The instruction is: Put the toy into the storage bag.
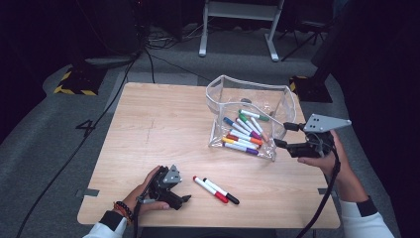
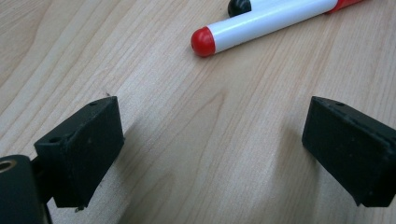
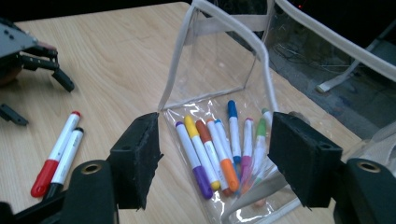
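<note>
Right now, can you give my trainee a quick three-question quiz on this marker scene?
1. True or false: the left gripper is shut on a marker.
2. How many markers lie loose on the table?
3. Where are the other markers: A, in the clear pouch; B, on the floor?

Key: 1 false, its fingers stand apart over bare wood. 2 two, the red marker and black marker. 3 A.

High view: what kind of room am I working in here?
Probably a lab or studio workspace: a small wooden table on grey carpet, cables trailing across the floor, yellow-black hazard tape, and a white stand's legs behind.
</note>
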A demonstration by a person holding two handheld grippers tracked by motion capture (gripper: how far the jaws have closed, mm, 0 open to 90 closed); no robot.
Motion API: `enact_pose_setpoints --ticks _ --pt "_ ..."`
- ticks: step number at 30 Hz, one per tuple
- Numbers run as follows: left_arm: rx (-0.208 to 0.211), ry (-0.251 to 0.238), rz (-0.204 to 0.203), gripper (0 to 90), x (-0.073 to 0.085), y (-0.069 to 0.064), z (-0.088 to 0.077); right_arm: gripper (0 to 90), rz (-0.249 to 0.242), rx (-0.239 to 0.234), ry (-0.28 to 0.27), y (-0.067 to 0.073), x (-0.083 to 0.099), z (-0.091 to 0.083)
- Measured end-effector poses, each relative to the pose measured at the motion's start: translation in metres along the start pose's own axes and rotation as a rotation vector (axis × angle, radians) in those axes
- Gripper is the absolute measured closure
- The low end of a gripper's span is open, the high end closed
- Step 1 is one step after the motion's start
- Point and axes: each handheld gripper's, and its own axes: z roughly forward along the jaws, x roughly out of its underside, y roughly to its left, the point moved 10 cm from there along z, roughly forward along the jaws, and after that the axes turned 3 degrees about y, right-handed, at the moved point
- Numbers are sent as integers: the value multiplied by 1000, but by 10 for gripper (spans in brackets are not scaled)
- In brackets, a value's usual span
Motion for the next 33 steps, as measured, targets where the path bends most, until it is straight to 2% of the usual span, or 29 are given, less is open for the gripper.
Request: enact_pose_setpoints --ticks 4,8,13,16,19,24,27,33 --pt "0 1 -1 57 0 0 0 337 11 -34 -15 15 11 3" --pt "0 1 -1 57 0 0 0 337 17 -72 -1 32 26 14" --pt "1 -1 -1 57 0 0 0 337 -8 -116 52 54 45 37" --pt "0 -1 -1 57 0 0 0 337 -2 -161 58 69 50 52" --pt "0 -1 -1 57 0 0 0 339 -15 -216 79 92 59 69" --pt "0 -1 -1 57 0 0 0 342 -45 -276 125 119 73 90" --pt "0 -1 0 57 0 0 0 342 -43 -309 144 131 78 101" --pt "1 -1 -1 57 0 0 0 343 -47 -346 181 147 88 116"
